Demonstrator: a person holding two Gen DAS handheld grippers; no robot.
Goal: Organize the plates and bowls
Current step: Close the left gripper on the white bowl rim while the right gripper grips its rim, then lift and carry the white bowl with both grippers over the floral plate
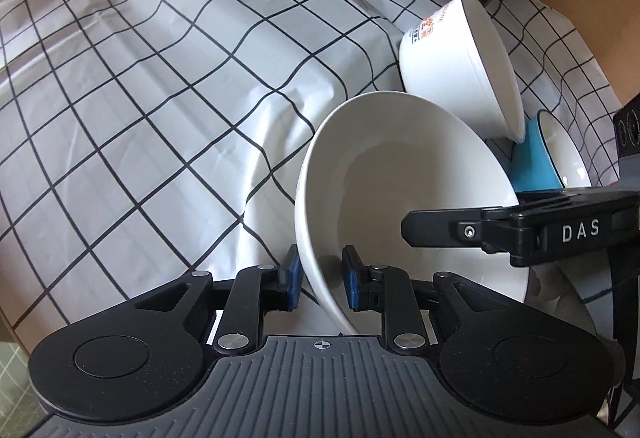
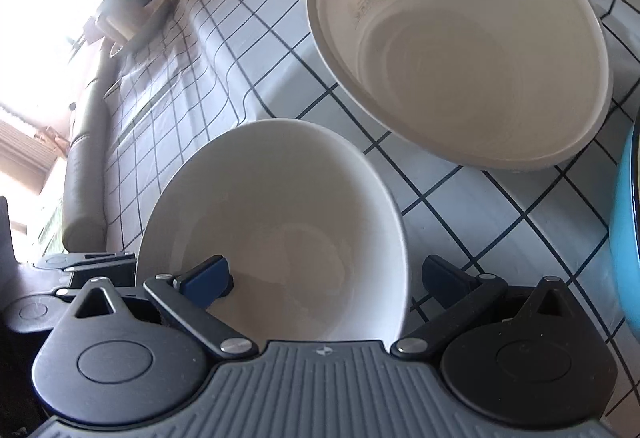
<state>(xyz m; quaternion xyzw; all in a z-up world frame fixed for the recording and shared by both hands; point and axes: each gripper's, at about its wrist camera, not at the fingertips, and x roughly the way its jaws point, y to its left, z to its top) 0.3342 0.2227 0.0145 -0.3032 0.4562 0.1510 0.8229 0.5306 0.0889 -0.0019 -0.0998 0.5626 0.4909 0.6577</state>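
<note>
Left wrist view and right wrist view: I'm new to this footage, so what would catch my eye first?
A plain white bowl fills the foreground, its rim straddled by both the left gripper and the right gripper. Behind it stands a taller printed white bowl, with a blue bowl at the right, all on a black-gridded white tablecloth.

Your left wrist view looks forward along the left gripper [image 1: 318, 280], down at the checked tablecloth [image 1: 160, 97] filling the frame's left and centre, very close to the white bowl [image 1: 400, 197] at lower centre. Your right gripper [image 1: 520, 230] enters from the right edge. Your right wrist view sits behind the right gripper [image 2: 332, 278], equally close to that white bowl [image 2: 288, 230], facing across the cloth toward a bright window at upper left. Both views share the white bowl, the printed bowl [image 1: 460, 65] [image 2: 460, 49] and the blue bowl [image 1: 536, 157] [image 2: 626, 238].
</note>
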